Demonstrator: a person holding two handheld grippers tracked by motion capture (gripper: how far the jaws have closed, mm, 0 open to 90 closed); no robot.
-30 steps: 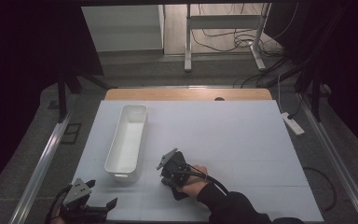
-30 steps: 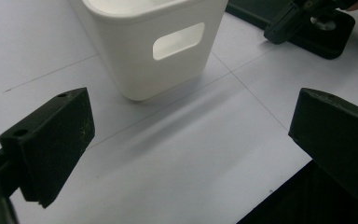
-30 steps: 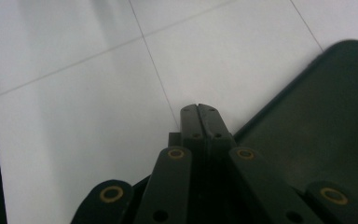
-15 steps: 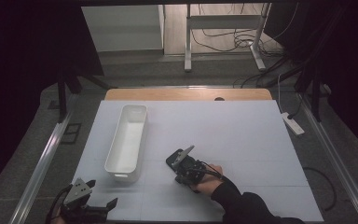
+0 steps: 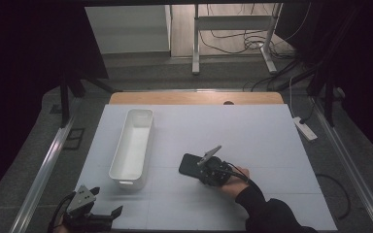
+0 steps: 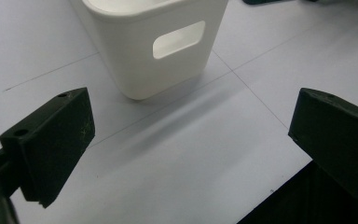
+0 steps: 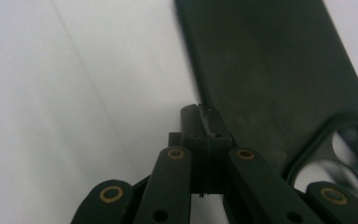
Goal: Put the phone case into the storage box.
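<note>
A black phone case [image 5: 189, 165] lies inner side up on the white table, just right of a long white bin [image 5: 132, 145]. My right gripper [image 5: 200, 170] comes at it from the right. In the right gripper view its jaws [image 7: 204, 112] are pressed together at the long edge of the case [image 7: 270, 70], with the camera cut-out at the lower right. My left gripper [image 5: 108, 203] sits at the table's front left corner, open and holding nothing. In its own view the left gripper [image 6: 191, 135] faces the near end of the bin [image 6: 154, 46], with its handle slot, a short way off.
The white table [image 5: 252, 131] has a wooden strip along its far edge. A power strip [image 5: 304, 128] lies off the right side. Metal rails run along both sides, and table legs and cables stand beyond the far edge.
My right gripper has moved right and a little farther from the person, and the phone case has shifted with it. The left gripper has stayed at the front left corner.
</note>
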